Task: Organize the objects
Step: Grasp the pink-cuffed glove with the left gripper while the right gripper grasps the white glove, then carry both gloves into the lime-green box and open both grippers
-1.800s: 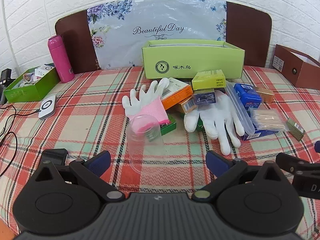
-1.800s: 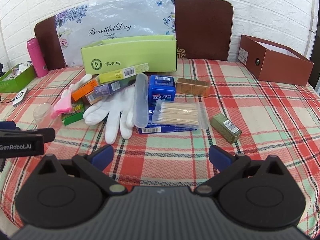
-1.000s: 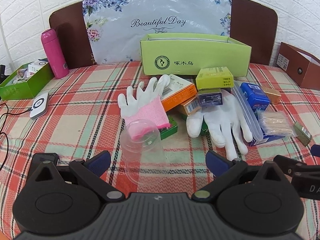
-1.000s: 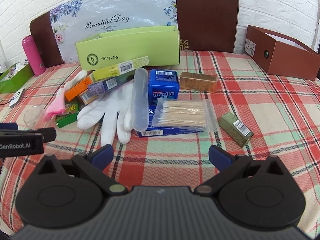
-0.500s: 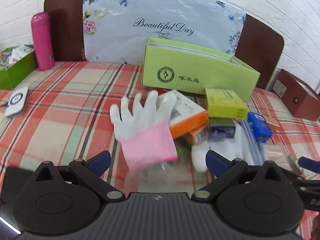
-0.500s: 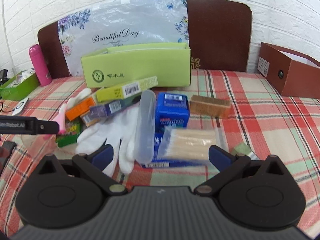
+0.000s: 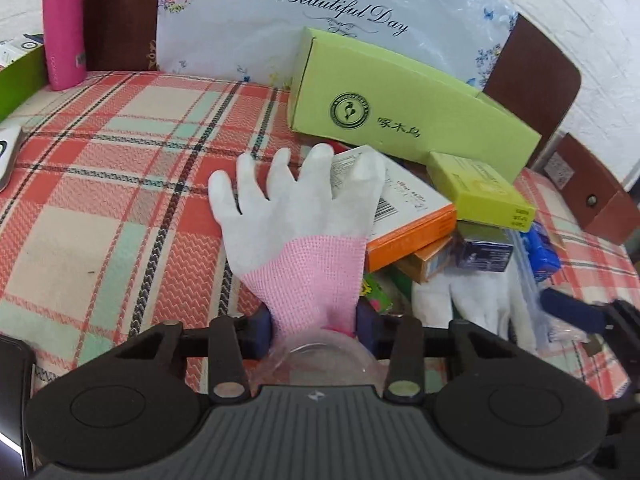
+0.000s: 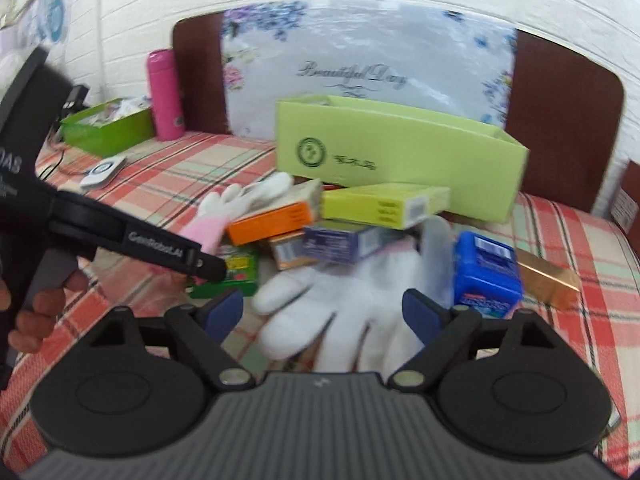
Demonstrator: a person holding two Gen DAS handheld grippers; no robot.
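Note:
My left gripper (image 7: 314, 330) is shut on a clear plastic cup (image 7: 320, 354), whose rim shows between the blue pads. Just beyond lies a white glove with a pink cuff (image 7: 300, 216), its fingers resting on an orange-edged box (image 7: 404, 216). My right gripper (image 8: 322, 312) is open above a white glove (image 8: 336, 312). A pile of small boxes (image 8: 376, 208) lies beyond, before an open light-green box (image 8: 396, 152). A blue mint tub (image 8: 486, 272) sits to the right. The left gripper's arm (image 8: 132, 240) crosses the right wrist view.
A pink bottle (image 7: 64, 28) and a green tray (image 8: 108, 128) stand at the back left. A white device (image 8: 102, 170) lies near them. A brown box (image 7: 592, 196) is at the far right. A floral bag (image 7: 320, 12) leans against the chair backs.
My left gripper moved forward and closed on the clear cup. My right gripper moved forward and left, over the white glove. Both views come closer to the pile.

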